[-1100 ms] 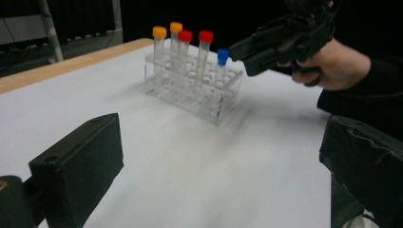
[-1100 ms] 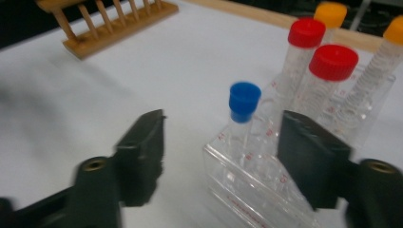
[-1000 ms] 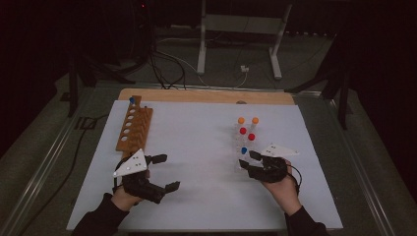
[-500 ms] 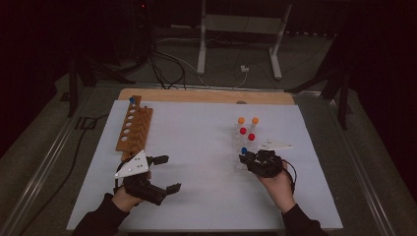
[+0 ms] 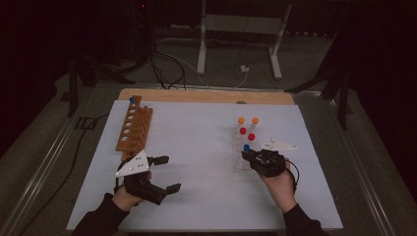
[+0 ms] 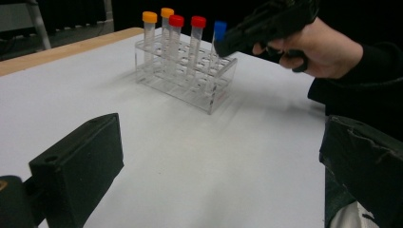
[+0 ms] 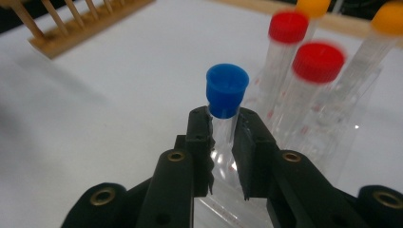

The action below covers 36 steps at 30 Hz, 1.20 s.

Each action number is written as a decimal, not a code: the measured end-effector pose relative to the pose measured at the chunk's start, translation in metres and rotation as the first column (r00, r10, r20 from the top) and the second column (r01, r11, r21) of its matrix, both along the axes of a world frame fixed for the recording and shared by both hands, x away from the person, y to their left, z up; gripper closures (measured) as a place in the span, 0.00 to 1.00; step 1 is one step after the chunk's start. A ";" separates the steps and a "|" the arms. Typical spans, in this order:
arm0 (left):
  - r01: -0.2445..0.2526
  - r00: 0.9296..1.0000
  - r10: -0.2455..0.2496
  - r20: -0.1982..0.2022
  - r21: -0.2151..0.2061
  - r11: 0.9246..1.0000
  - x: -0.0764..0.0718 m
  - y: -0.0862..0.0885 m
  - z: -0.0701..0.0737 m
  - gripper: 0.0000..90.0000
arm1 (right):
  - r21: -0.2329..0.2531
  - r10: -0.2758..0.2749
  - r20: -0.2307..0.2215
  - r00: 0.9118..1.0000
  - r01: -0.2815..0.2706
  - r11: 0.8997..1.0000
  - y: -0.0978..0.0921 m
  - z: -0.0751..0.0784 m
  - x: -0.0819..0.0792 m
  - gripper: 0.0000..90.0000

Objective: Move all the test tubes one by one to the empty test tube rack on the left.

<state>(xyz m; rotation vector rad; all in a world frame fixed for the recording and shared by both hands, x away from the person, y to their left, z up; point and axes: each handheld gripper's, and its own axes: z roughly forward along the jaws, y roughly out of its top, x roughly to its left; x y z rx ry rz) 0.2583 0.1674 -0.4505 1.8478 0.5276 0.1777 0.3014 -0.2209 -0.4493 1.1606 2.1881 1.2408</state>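
Right gripper [image 7: 222, 142] pinching a blue-capped clear plastic tube [image 7: 225, 102]
Tube upright between the jaws, cap above them, long axis vertical, seated in the clear acrylic rack [image 6: 190, 90]; left gripper [image 5: 160, 173] spread wide, holding nothing.

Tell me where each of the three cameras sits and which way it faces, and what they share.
High view: above the person's side, facing forward and down on the table; both forearms enter below.
Left gripper view: rides the left gripper, facing the clear rack; own open jaws below.
Right gripper view: rides the right gripper, jaws shut on the blue-capped tube.
Shared: that tube and the rack.
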 end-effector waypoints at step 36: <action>0.084 0.996 -0.084 0.009 0.009 0.996 -0.005 -0.030 0.019 0.02 | 0.000 0.335 0.046 0.941 -0.335 0.942 0.063 0.011 -0.047 0.86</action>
